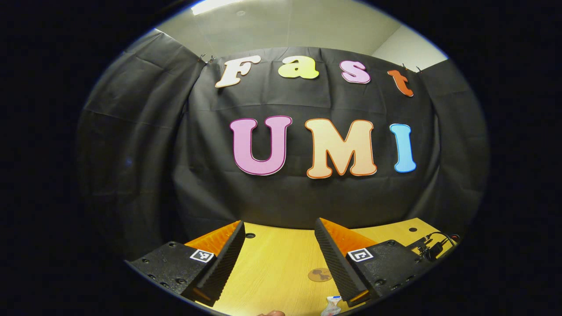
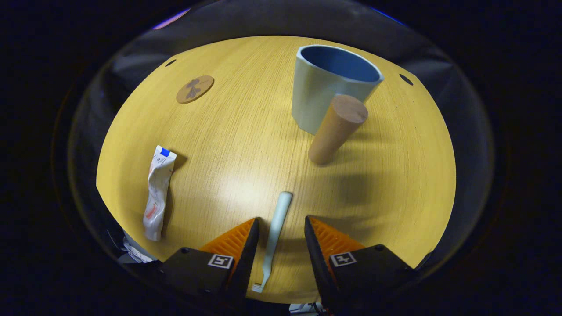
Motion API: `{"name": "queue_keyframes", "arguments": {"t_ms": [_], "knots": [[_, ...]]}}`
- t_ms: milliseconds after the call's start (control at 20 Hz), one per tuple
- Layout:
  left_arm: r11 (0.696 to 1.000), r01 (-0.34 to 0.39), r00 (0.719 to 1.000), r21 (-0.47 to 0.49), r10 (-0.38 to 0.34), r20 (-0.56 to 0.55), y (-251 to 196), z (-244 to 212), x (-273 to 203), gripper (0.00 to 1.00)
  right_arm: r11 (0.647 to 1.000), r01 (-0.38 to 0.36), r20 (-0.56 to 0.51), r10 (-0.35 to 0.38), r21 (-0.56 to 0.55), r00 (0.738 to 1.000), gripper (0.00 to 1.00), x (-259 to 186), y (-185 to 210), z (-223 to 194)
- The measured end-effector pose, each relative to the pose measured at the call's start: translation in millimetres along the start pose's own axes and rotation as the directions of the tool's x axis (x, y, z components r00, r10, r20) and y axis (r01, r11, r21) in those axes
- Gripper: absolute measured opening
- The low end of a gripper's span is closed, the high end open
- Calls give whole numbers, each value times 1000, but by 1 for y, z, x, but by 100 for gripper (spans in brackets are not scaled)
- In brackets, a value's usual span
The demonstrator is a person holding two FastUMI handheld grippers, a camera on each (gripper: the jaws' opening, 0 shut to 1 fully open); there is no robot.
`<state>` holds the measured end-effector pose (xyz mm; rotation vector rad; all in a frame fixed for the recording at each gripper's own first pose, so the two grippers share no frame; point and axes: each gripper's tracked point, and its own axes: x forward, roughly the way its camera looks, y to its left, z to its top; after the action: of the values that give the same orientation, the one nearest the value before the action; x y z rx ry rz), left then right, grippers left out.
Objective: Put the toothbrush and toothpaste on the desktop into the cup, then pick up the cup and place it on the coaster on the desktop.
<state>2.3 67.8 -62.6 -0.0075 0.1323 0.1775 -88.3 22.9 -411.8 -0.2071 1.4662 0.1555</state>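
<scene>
In the right gripper view, a pale green toothbrush [image 2: 277, 219] lies flat on the wooden desktop [image 2: 246, 145], bristles toward the camera. My right gripper [image 2: 281, 222] is open, with one finger on each side of the handle and a gap to each. A crumpled white toothpaste tube [image 2: 157, 193] lies to the left. The grey-blue cup [image 2: 327, 87] with a wooden peg handle [image 2: 338, 127] stands upright and empty farther off. A round brown coaster [image 2: 195, 89] lies at the far left. My left gripper [image 1: 280, 224] is open and holds nothing above the desk, with the coaster [image 1: 320, 274] and the toothpaste tip [image 1: 331, 305] below it.
The black cloth wall rises behind the desk's far edge in the left gripper view. Black cables [image 1: 432, 245] sit at the desk's right corner there. Small holes [image 2: 406, 79] mark the desktop near its far edge.
</scene>
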Motion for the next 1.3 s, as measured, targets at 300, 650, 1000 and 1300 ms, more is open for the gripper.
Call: {"name": "queue_keyframes", "arguments": {"t_ms": [300,650,1000,1300], "knots": [[1000,25,1000,0,-25,-12,-11,-4,2,94,999,7,-42,-5,38,999,28,2,-4,5],[992,113,985,-51,-119,-126,-45,-42,5,94,1000,-14,-37,15,24,999,10,2,-4,5],[977,205,926,-67,-215,-309,-80,-99,3,95,997,-39,-24,41,70,999,10,2,-5,5],[957,273,819,-103,-287,-496,-108,-164,-9,95,998,-43,-11,44,56,999,10,1,-5,5]]}}
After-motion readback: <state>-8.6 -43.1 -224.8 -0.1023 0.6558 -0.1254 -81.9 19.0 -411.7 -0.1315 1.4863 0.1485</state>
